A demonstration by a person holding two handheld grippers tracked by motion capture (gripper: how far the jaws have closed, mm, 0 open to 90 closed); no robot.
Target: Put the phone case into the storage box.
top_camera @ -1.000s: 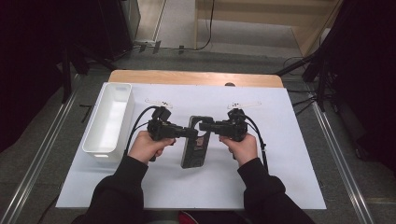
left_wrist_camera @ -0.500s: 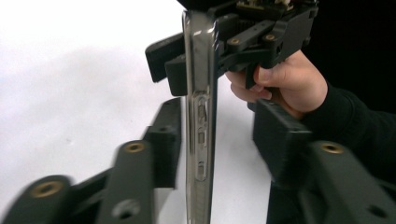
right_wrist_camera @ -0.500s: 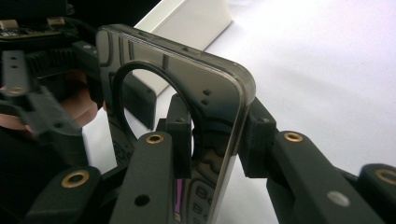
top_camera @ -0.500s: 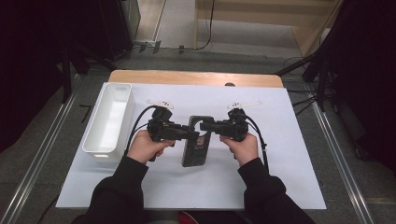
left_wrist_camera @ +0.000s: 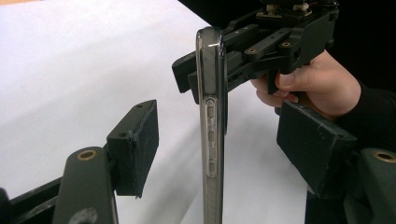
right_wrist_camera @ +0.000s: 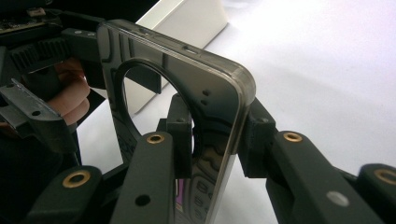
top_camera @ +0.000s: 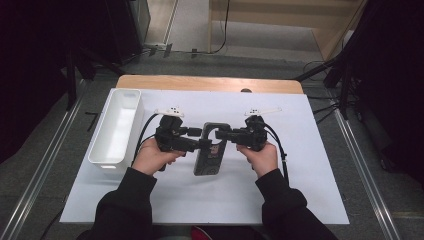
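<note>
Above the white worktop (top_camera: 310,190), the phone case (top_camera: 210,150) stands clamped in the right tool (top_camera: 223,134); the left tool (top_camera: 200,137) has just been opening, its pads clear, so the handover looks complete.

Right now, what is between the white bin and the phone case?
The left gripper and the hand holding it lie between the white bin and the phone case, seen in the high view.
</note>
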